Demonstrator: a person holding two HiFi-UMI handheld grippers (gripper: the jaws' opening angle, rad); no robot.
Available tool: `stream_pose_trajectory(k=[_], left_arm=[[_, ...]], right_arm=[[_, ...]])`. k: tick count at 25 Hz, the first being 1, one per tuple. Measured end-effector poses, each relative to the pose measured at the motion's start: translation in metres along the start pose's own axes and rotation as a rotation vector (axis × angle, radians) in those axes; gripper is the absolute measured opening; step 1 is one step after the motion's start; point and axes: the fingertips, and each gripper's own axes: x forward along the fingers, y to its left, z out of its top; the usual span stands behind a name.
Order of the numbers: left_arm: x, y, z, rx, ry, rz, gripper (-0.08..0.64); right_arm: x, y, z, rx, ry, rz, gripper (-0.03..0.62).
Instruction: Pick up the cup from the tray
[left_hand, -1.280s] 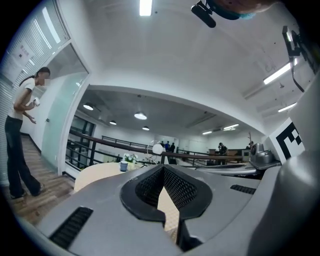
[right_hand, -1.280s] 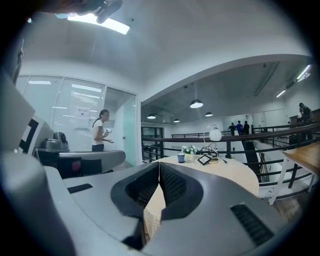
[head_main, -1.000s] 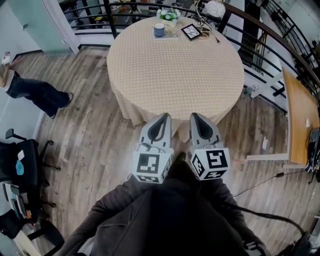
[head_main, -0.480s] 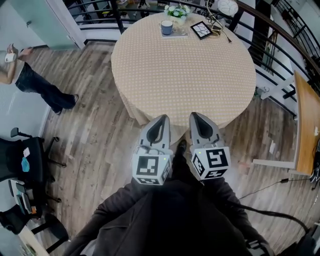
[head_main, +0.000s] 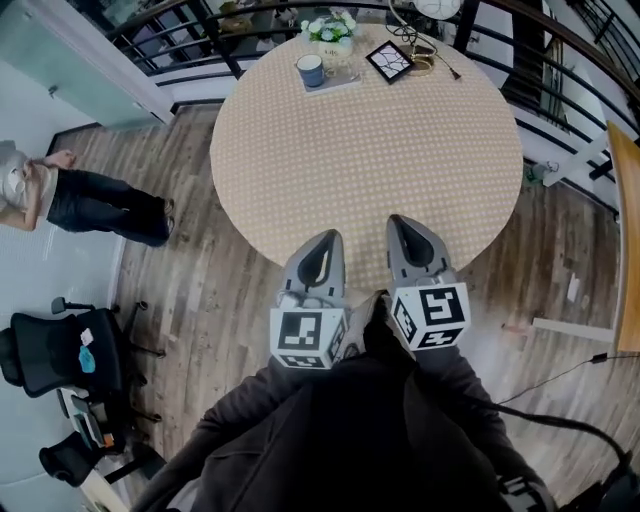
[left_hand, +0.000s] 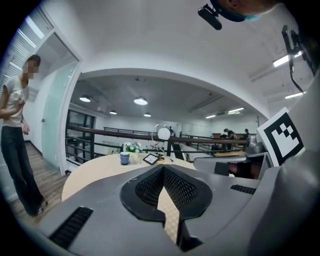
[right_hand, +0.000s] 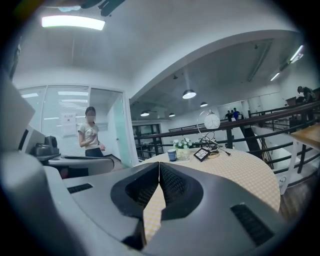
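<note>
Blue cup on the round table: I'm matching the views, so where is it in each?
Head view: small blue cup at top, left of centre.
Left gripper view: cup left of centre.
Right gripper view: cup just right of centre.
Shared landmark: white flowers beside it.

A: Where's the cup (head_main: 310, 69)?
B: Far side of the round table (head_main: 370, 150), on what looks like a tray (head_main: 338, 82).
A: And the grippers?
B: Left gripper (head_main: 327, 238) and right gripper (head_main: 400, 223) at the near edge, side by side.
</note>
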Motion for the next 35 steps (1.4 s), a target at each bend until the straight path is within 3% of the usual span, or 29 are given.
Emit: stream_pose_trajectory(k=[9,18,28,35], left_arm=[[0.075,-0.030,0.032,0.064,-0.010,-0.009,0.003],[0.099,-0.023,0.049,0.079,-0.024,0.029,0.004],[0.121,0.030,0.062,0.037,-0.052,0.085,0.004],[0.152,0.074,0.070,0.006,-0.061,0.069,0.004]], right_arm=[[0.032,-0.070,0.030,0.031,-0.052,0.020,0.008],[0.058,-0.087,0.044,0.027,-0.061,0.055,0.008],[0.105,-0.084,0.057,-0.038,-0.031,0.059,0.008],[0.157,-0.087,0.065,-0.087,0.011,0.042,0.008]])
